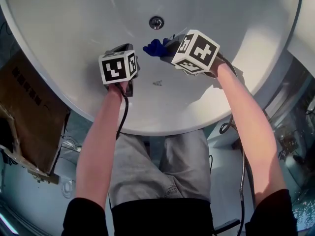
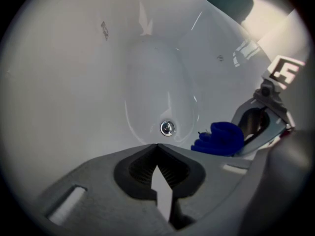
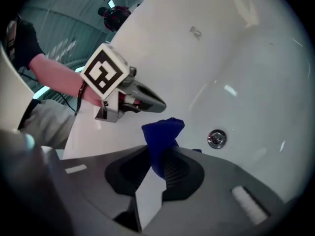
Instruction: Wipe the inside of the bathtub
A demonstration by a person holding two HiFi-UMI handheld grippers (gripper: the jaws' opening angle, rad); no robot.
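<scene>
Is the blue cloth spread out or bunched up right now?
Bunched up: the cloth shows as a crumpled wad pinched between the jaws of the right gripper, not opened flat.

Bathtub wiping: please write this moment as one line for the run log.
right claw: shut on blue cloth | left claw: shut, empty | both over bathtub, near drain

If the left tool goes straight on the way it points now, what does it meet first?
Probably the white bathtub floor beside the drain; the left tool, shut and empty, points there with nothing between. The blue cloth is off to the right.
</scene>
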